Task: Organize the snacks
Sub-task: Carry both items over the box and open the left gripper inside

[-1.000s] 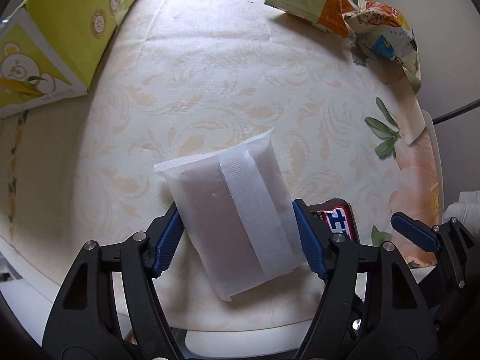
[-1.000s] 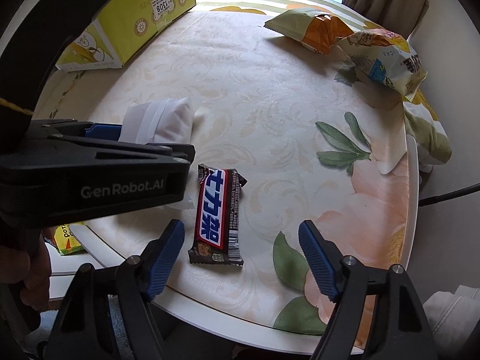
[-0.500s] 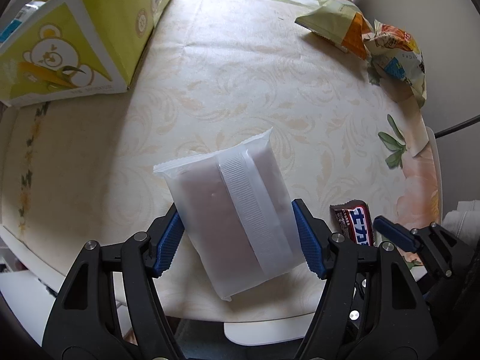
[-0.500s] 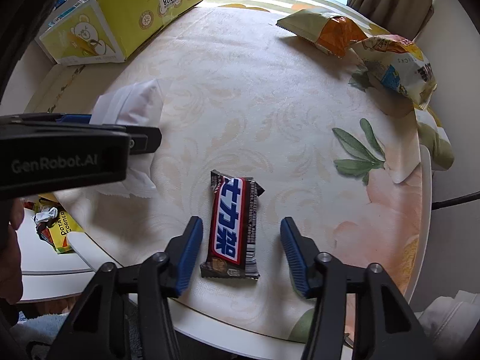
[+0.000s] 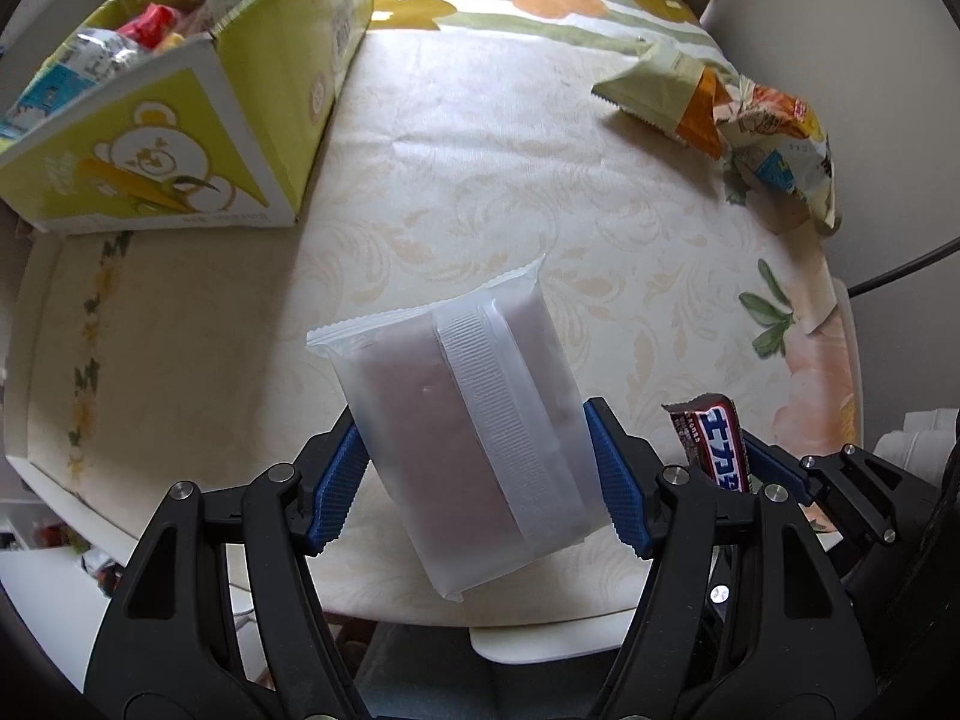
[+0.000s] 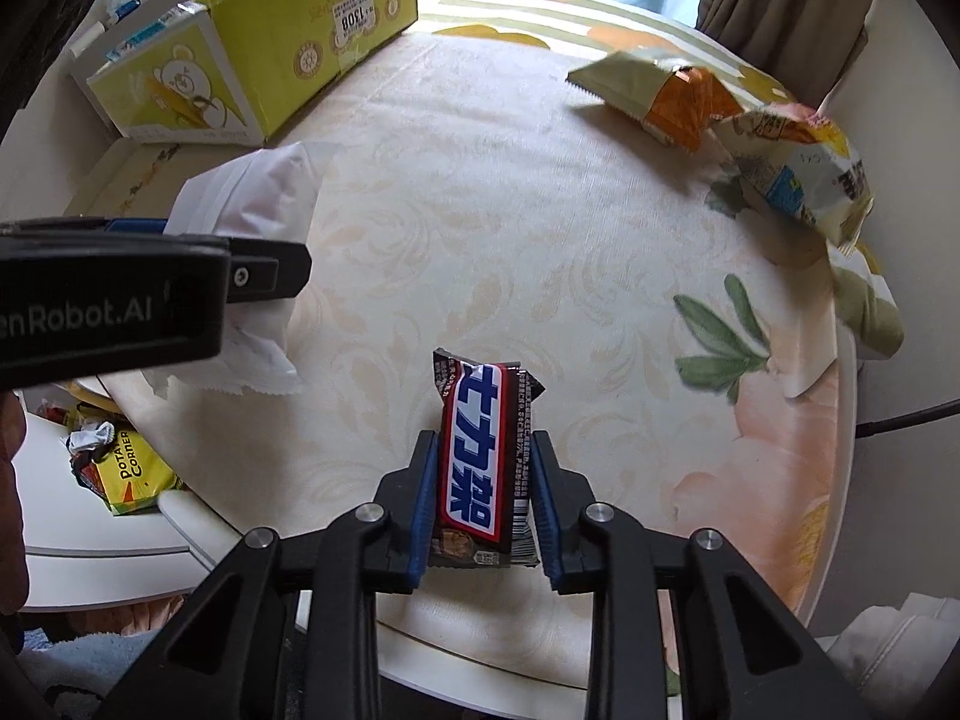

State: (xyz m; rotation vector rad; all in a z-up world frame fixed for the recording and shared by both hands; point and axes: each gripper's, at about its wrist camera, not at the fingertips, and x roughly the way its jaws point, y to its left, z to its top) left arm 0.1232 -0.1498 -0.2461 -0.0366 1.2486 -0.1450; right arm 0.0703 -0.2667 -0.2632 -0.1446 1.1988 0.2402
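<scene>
My left gripper (image 5: 477,477) is shut on a frosted white snack pouch (image 5: 462,414) and holds it above the table; the pouch (image 6: 252,204) also shows at the left of the right wrist view. My right gripper (image 6: 483,498) is shut on a dark chocolate bar (image 6: 480,456) with a blue-and-red label, near the table's front edge. The same bar (image 5: 711,444) appears at the lower right of the left wrist view. A yellow-green cardboard box (image 5: 198,120) with a bear print stands open at the far left and holds several snacks.
Two crumpled snack bags (image 6: 720,114) lie at the far right of the round table (image 6: 480,210), which has a cream floral cloth. Below the table edge at the left lies a yellow chip bag (image 6: 129,474) on a white surface. A cable (image 5: 900,264) runs off at the right.
My right gripper's jaws closed in from wide apart onto the chocolate bar. The left gripper rose with the pouch, bringing the open box further into view.
</scene>
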